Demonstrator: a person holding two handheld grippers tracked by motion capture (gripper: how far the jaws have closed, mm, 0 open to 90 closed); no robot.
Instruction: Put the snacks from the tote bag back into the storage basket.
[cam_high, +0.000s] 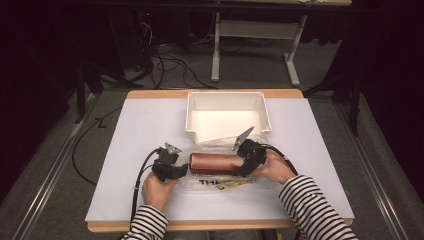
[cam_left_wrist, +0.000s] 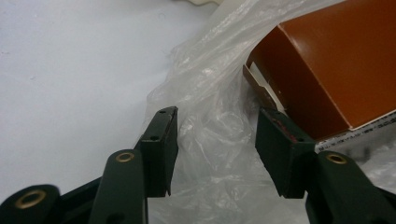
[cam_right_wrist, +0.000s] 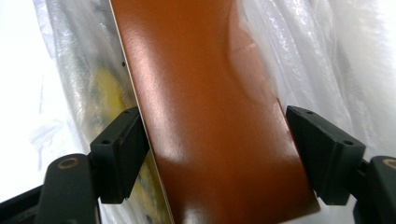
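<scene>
Between your right fingers (cam_right_wrist: 121, 154) sits the brown box (cam_right_wrist: 210, 116), its glossy long face running up the right gripper view with a pad pressed to each side: your right gripper (cam_high: 248, 156) is clamped on it across its width. That grip looks meant to carry or steady the box while the wrapping is dealt with.

Your left fingers (cam_left_wrist: 161, 149) stand apart, grasping nothing. Crumpled clear plastic bag (cam_left_wrist: 210, 121) lies in the gap between them, and the right-hand pad sits just beside the box's end flap. The left gripper (cam_high: 169, 162) appears lined up to pinch the loose film at the box's open end, likely so bag and box can be worked apart or together; which of the two cannot be told.

From the high view, the box lies lengthwise across the middle of the white tabletop (cam_high: 140, 130), on the bag, which spreads out beneath and in front of it and carries dark lettering and a yellow patch. Your hands, in striped sleeves (cam_high: 315, 205), hold a gripper at each end of the box.

Just behind the box stands a white bin (cam_high: 200, 107), open-topped, near the far edge of the tabletop. Its place close behind the work suggests it is where the box, or the bag, is bound.
</scene>
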